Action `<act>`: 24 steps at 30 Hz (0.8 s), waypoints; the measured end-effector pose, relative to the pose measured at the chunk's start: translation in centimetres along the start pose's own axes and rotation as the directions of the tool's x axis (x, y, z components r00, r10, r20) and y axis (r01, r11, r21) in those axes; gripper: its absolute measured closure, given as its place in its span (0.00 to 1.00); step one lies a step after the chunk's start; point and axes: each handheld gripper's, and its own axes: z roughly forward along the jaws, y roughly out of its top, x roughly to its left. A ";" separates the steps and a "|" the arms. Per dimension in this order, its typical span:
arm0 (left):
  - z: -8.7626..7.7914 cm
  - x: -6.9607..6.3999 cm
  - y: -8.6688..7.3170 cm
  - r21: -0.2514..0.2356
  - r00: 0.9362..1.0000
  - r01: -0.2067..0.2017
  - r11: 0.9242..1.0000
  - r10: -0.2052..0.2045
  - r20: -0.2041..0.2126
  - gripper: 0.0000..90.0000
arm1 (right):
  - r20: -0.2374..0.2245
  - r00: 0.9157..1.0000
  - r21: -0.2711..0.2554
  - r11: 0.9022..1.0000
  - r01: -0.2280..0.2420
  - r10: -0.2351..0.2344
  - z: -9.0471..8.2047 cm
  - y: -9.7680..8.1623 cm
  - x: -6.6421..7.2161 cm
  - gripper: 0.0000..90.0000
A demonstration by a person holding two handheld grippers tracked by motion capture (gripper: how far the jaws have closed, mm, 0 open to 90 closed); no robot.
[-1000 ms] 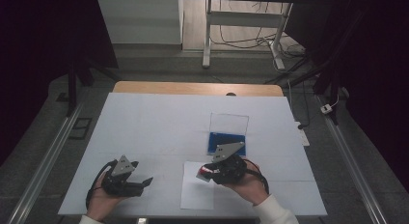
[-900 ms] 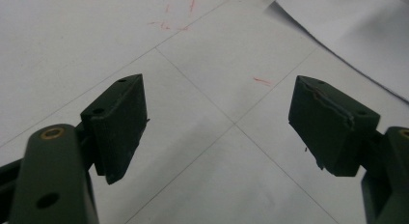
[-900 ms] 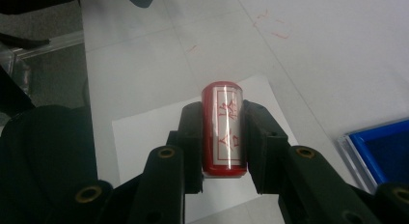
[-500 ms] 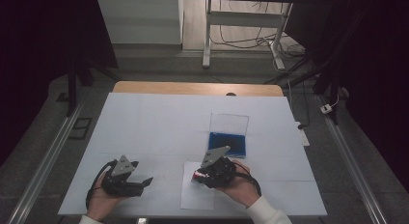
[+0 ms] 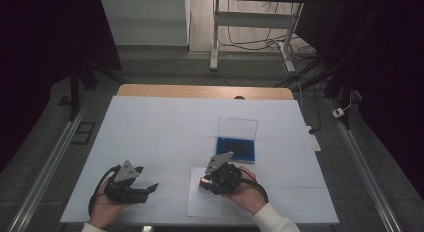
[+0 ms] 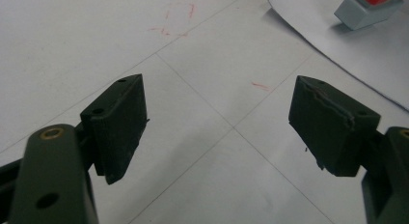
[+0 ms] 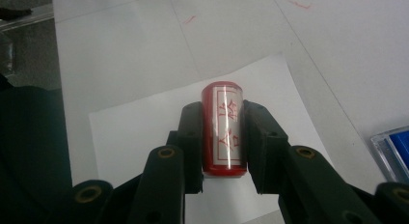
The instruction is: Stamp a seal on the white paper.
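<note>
Between the jaws of the right gripper (image 7: 222, 137), a red stamp (image 7: 223, 132) is clamped, with the pads pressed on both of its sides; a clear label with red characters, resembling Chinese script, is seen along its top face, though the wording cannot be made out with certainty. Beneath the stamp, a white sheet of paper (image 7: 130, 137) is spread on the white table cover (image 5: 160, 127), and in the high view the same gripper (image 5: 207, 182) is held over that sheet (image 5: 202, 204). Just beyond it, a blue ink pad (image 5: 236, 149) with its clear lid (image 5: 237, 128) raised is placed, and its blue corner (image 7: 393, 149) is caught at the right edge of the right gripper view. Faint red marks (image 6: 176, 19) are noted on the cover. Well apart to the left, the left gripper (image 6: 217, 127) is kept low over bare cover, jaws spread wide with nothing between them; the stamp's grey base (image 6: 366, 11) is glimpsed far off.
</note>
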 end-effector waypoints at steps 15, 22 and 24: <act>0.0 0.0 -0.1 -0.003 1.000 -0.003 1.000 0.003 0.003 0.24 | 0.016 1.000 0.040 0.999 0.002 -0.003 0.9 0.0 0.1 0.78; -0.1 0.0 -0.1 -0.004 1.000 -0.003 1.000 0.003 0.005 0.24 | 0.020 1.000 0.040 0.999 0.005 -0.006 1.0 0.1 0.1 0.78; -0.1 0.0 -0.1 -0.003 1.000 -0.003 1.000 0.003 0.005 0.24 | 0.020 1.000 0.037 0.999 0.006 -0.007 1.0 0.1 0.1 0.78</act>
